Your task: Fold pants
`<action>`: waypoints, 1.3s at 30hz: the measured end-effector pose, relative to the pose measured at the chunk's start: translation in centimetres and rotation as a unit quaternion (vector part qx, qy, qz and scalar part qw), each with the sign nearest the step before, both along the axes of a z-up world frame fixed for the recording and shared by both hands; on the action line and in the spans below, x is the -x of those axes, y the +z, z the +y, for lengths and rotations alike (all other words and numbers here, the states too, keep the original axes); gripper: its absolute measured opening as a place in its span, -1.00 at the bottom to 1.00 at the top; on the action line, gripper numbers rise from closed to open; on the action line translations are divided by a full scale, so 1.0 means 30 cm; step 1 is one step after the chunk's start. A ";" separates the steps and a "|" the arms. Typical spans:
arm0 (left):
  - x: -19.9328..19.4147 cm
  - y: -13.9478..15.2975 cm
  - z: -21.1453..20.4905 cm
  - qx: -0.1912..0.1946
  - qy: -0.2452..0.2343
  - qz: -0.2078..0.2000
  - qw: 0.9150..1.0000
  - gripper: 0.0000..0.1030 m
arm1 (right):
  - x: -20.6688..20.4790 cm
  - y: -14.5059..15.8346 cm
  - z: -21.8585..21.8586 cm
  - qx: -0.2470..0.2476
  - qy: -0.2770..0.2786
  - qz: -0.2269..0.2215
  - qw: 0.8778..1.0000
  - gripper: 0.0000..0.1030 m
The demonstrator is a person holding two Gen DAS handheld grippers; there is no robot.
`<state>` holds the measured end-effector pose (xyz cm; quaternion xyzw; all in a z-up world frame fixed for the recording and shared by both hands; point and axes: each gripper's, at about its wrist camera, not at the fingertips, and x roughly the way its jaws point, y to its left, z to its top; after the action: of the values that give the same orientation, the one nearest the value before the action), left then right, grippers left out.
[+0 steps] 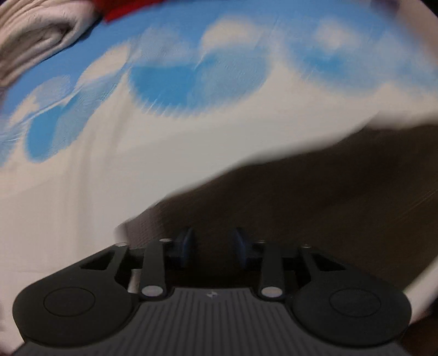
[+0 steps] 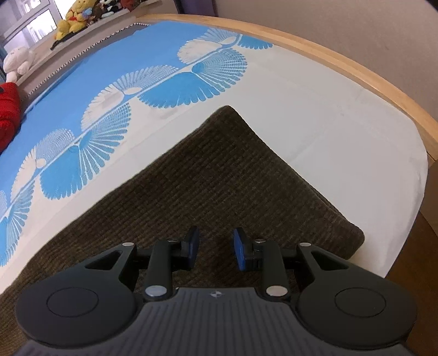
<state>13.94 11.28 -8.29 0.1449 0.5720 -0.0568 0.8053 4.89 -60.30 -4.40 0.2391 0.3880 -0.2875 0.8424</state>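
We see two alike tools: the left hand-held gripper (image 1: 212, 247) and right hand-held gripper (image 2: 216, 247) are matte black, each with a ribbed grey body, two round side discs, silver pivot screws, blue-padded fingers (image 2: 241, 250) and a small central emblem.

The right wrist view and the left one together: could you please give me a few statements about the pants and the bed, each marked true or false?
1. The pants are dark brown ribbed fabric. True.
2. The pants hang from a hanger. False: they lie flat on the bed sheet, folded into a thick slab.
3. The sheet is plain white all over. False: it has a blue area with fan-shaped patterns.
4. Soft toys sit on a ledge beyond the bed. True.
5. The right claw clamps a fold of cloth. False: its pads stand apart above the pants with nothing between them.
6. A wooden frame edges the bed. True.
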 end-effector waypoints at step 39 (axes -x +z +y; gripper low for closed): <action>-0.206 -0.099 -0.498 0.128 -0.079 0.013 0.989 -0.55 | -0.354 -0.164 -0.042 0.054 -0.040 0.004 0.998 -0.62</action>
<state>20.11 -3.67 -11.26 0.0849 0.5570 -0.1944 0.8029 15.51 -61.56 -9.33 0.2076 0.3656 -0.3421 0.8403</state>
